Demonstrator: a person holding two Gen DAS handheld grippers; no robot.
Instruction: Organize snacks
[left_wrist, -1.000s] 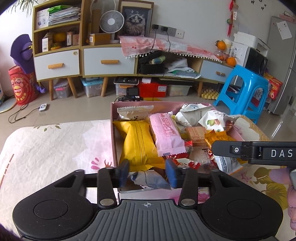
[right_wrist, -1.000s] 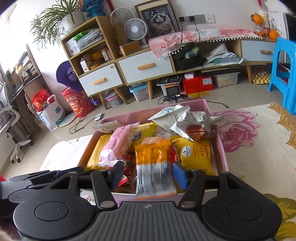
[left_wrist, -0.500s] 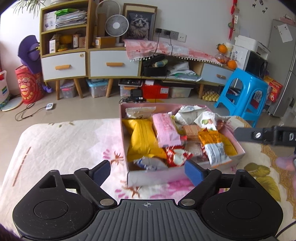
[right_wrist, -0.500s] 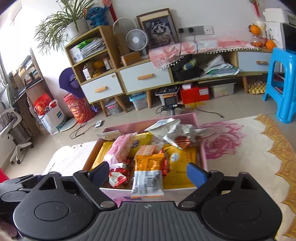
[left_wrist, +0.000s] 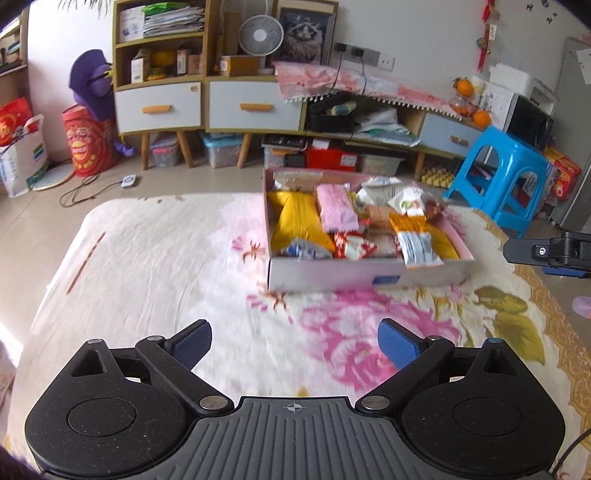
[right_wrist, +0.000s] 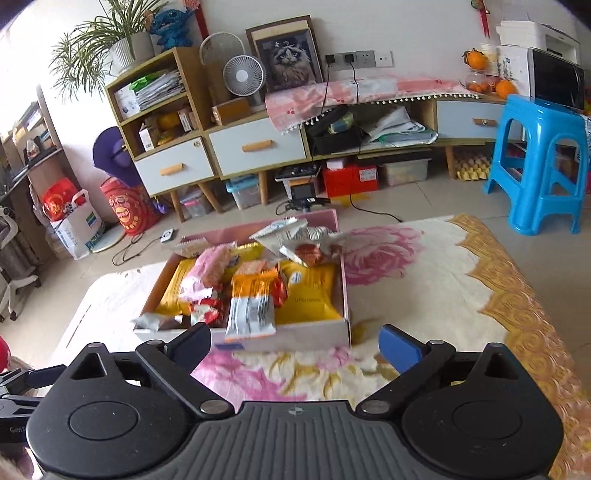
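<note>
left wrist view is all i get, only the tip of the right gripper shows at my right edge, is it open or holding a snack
Observer: Open and empty. In the right wrist view the right gripper has its jaws spread wide with nothing between them, and it sits just short of the near wall of the pink cardboard box.
Operator: ok, theres a bit of yellow under the orange and white packet on my right side of the box, what is it
Observer: A large yellow packet with a round white logo near its far end. It lies flat along the box's right wall, beside the orange and white packet, which hangs over the near wall.
</note>
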